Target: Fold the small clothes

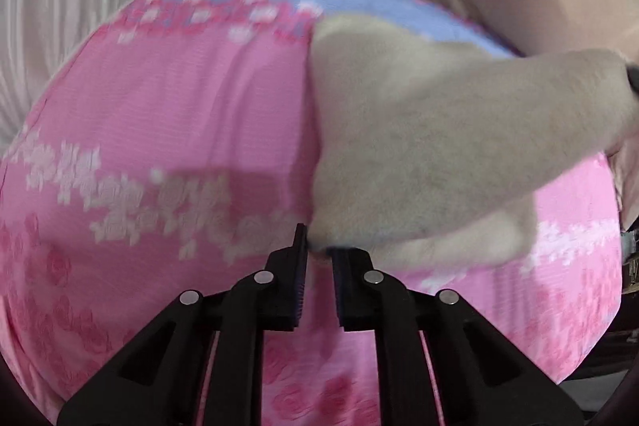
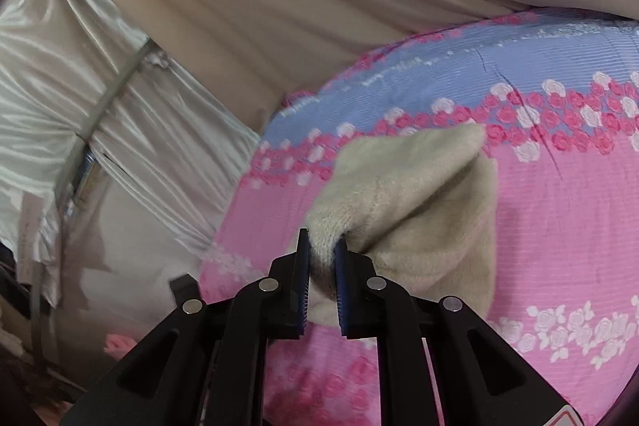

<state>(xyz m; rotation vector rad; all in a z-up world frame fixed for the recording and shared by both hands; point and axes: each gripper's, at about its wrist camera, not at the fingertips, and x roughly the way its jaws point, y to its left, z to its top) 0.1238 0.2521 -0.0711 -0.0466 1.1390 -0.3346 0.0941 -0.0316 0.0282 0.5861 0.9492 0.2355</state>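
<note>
Tools (image 1: 319, 254) (image 2: 322, 250) pinch fleece (image 2: 419, 210) edges.

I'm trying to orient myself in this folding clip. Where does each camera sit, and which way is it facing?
Left wrist: on the left gripper, looking forward and down at the pink floral bedsheet; its black fingers pinch an edge of the beige fleece garment.
Right wrist: on the right gripper, facing the sheet's blue band and the curtains; its fingers clamp a garment corner.
Shared: garment, bedsheet, curtains.
</note>
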